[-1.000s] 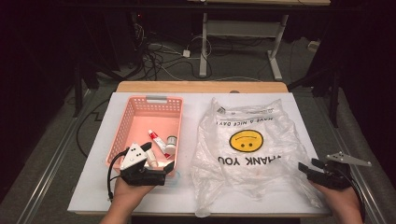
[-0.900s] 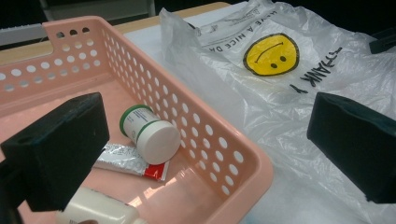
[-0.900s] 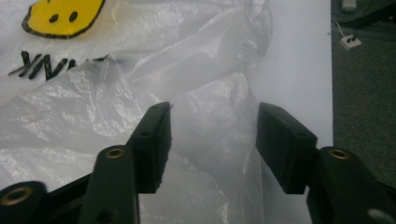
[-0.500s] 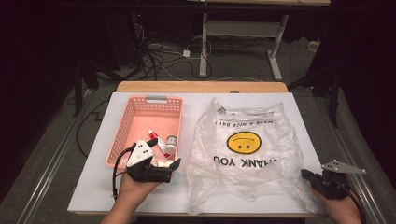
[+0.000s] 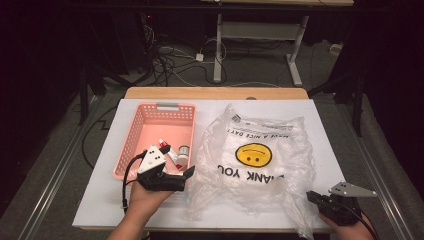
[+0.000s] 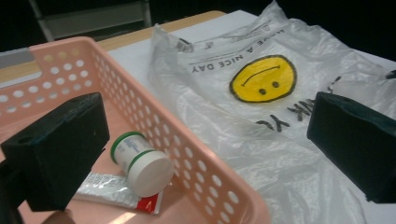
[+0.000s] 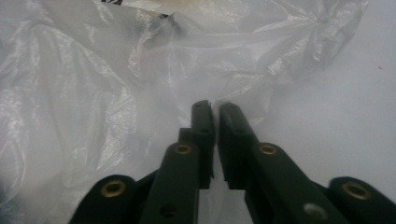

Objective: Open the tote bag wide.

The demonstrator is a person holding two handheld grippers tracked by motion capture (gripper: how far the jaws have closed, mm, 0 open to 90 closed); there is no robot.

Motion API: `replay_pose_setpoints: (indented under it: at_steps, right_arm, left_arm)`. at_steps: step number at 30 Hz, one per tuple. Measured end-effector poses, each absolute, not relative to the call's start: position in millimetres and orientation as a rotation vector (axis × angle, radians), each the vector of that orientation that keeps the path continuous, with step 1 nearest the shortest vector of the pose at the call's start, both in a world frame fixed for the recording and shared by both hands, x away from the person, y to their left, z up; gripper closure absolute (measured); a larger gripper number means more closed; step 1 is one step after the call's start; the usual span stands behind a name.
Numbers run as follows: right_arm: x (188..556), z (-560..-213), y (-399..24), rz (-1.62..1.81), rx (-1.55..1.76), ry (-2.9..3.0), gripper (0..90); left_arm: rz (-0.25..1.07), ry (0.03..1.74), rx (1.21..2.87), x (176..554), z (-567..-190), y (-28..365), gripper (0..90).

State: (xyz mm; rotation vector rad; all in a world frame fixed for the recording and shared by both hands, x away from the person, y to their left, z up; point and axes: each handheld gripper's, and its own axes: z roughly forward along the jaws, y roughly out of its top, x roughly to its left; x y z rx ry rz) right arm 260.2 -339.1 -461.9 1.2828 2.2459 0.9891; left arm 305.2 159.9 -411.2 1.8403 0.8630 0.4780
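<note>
White sheeting covers the table, dark room and cables behind. Beside the pink basket, the left gripper holds its jaws spread wide at the bag's left edge. Right of the basket lies the crumpled clear bag with a yellow smiley; the right gripper, jaws nearly together after closing, pinches the bag's corner.
</note>
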Motion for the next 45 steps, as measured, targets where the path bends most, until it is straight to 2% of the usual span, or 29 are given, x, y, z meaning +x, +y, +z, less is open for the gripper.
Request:
replay_pose_setpoints:
  at_steps: [1, 2, 6, 14, 20, 30, 38, 42, 45]
  right_arm:
    - [260.2, -461.9, -339.1, 0.989, 1.283, 2.246, 81.8]
    - [259.7, -456.9, -340.4, 1.01, 1.27, 2.236, 74.9]
    - [261.0, -443.7, -348.3, 1.084, 1.262, 2.153, 62.4]
    - [284.7, -429.4, -358.0, 1.163, 1.24, 2.036, 51.2]
    - [315.2, -422.4, -361.0, 1.191, 1.261, 1.971, 48.5]
    - [416.7, -427.4, -357.5, 1.13, 1.298, 1.965, 48.8]
    - [474.3, -433.3, -356.2, 1.106, 1.369, 1.975, 45.9]
    - [500.5, -437.1, -352.6, 1.062, 1.367, 2.007, 46.0]
    - [511.1, -439.9, -350.7, 1.052, 1.367, 2.03, 49.5]
  left_arm:
    - [0.471, 0.864, 1.843, 305.7, -411.2, 160.7, 0.0]
    - [0.464, 0.873, 1.848, 305.9, -411.5, 161.3, 0.0]
    - [0.474, 0.863, 1.855, 302.9, -412.9, 162.6, 0.0]
    - [0.452, 0.866, 1.913, 294.0, -415.1, 163.9, 0.0]
    - [0.441, 0.871, 1.911, 291.1, -417.3, 168.1, 0.0]
    - [0.429, 0.879, 1.898, 289.7, -415.5, 170.2, 0.0]
    - [0.455, 0.899, 1.876, 292.3, -418.6, 176.3, 0.0]
    - [0.455, 0.897, 1.872, 292.0, -418.3, 176.5, 0.0]
    - [0.453, 0.888, 1.873, 291.4, -417.7, 175.5, 0.0]
